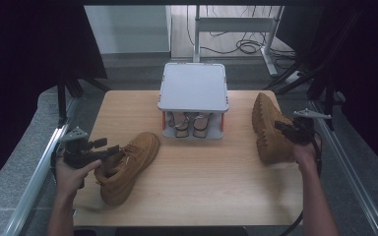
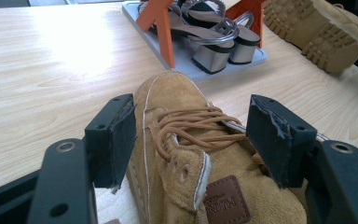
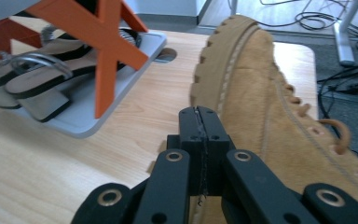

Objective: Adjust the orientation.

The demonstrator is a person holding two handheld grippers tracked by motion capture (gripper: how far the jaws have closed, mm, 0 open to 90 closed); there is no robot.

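left gripper [image 2: 193, 140] wide astride left boot [image 2: 191, 177] | right gripper [image 3: 200, 135] closed beside right boot [image 3: 279, 126], table edge [image 1: 320, 162] near

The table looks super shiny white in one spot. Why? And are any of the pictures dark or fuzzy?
In the left gripper view, light glares off the table, washing out the wood grain there. In the high view, both sides are nearly black while the table is evenly lit, and the boot casts a faint shadow. In the right gripper view, the sandals look slightly soft, and the claw up close stays fairly sharp.
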